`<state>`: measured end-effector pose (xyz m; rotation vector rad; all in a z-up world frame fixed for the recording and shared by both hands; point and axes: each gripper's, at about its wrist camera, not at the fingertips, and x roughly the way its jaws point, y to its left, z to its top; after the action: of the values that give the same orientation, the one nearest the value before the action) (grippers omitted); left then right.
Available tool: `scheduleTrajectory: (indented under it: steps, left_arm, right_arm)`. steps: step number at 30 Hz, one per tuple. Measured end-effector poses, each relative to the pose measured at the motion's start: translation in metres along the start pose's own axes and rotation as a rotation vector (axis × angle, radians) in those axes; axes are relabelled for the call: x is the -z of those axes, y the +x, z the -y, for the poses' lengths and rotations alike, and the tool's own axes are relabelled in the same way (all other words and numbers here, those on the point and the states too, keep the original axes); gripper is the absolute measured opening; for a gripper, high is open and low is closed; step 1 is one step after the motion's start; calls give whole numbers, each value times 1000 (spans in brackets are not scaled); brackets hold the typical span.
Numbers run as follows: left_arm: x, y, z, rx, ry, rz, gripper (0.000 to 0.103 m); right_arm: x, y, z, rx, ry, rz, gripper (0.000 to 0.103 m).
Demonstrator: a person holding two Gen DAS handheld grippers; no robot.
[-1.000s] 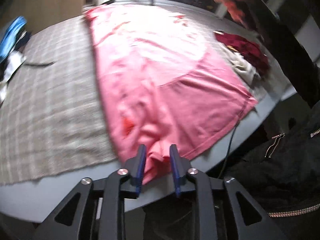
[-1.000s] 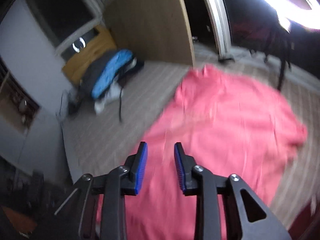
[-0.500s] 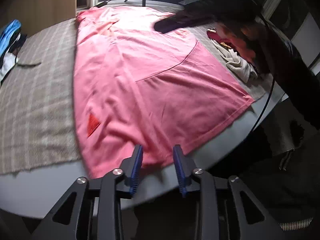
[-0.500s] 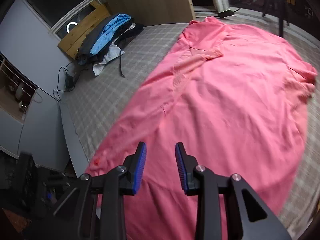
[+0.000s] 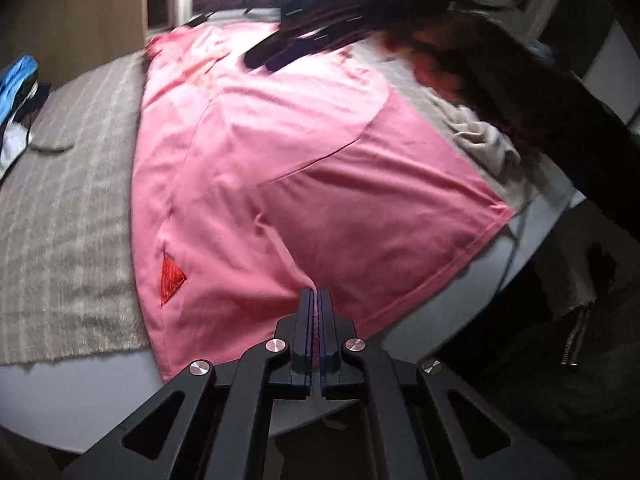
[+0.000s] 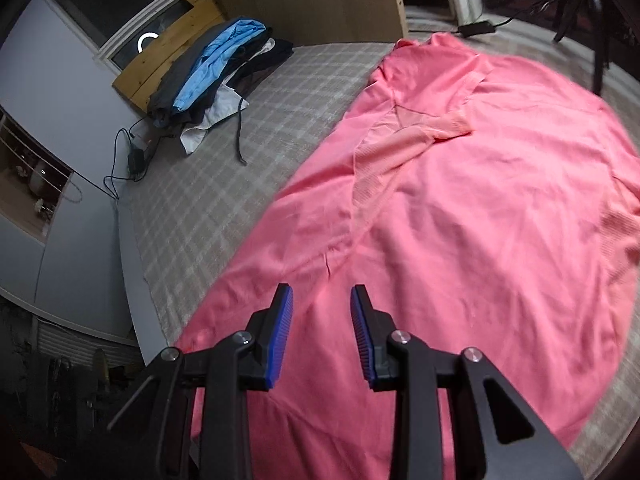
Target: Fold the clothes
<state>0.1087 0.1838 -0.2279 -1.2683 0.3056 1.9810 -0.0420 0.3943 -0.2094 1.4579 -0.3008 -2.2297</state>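
Pink shirt (image 5: pixel 280 168) lies spread flat on the checked blanket (image 5: pixel 68 216), left gripper (image 5: pixel 317 300) with fingers just closed onto its near hem, right gripper (image 6: pixel 322 312) above the cloth (fingers apart, nothing between them).

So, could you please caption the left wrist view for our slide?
Left tool shut on the hem of a pink cloth garment spread over a grey checked blanket.

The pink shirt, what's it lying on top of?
The pink shirt lies spread on a grey plaid blanket, which shows around its edges. Its near hem overhangs onto the bare grey surface, where the left gripper pinches it. Whatever lies directly beneath the shirt is covered.
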Motion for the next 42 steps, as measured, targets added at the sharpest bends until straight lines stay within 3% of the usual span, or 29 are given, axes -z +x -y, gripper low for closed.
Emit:
scheduleTrajectory:
  steps: [9, 13, 19, 21, 22, 24, 26, 30, 35, 37, 39, 42]
  left_arm:
    - [6, 8, 1, -19, -3, -39, 3]
    - [7, 10, -1, -1, 2, -43, 3]
    - [11, 21, 12, 69, 41, -82, 3]
    - [13, 16, 12, 70, 24, -99, 6]
    - [15, 8, 8, 66, 3, -99, 8]
    - [22, -12, -11, 18, -59, -68, 26]
    - [29, -26, -32, -27, -128, -43, 31]
    - [37, -30, -76, -101, -289, -35, 31]
    - [32, -6, -71, -93, -219, -86, 31]
    - [32, 0, -66, -86, -198, -92, 29]
    - [32, 1, -64, -82, -185, -87, 6]
    - [31, -1, -66, -82, -190, -90, 5]
  right_arm:
    - [-25, 56, -7, 60, -67, -80, 30]
    - [-24, 58, -8, 79, -106, -84, 7]
    - [-22, 39, 0, 121, -119, -48, 5]
    - [-22, 39, 2, 135, -117, -68, 7]
    - [-23, 39, 4, 139, -103, -68, 15]
    - [-28, 38, 9, 122, -58, -47, 30]
    - [-33, 42, 12, 111, -26, -37, 34]
    - [-37, 54, 12, 111, -5, -47, 34]
    - [-32, 61, 4, 131, -49, -61, 31]
    - [-30, 62, 3, 122, -56, -60, 15]
    - [-29, 62, 1, 112, -66, -53, 8]
    - [-27, 60, -2, 103, -83, -34, 4]
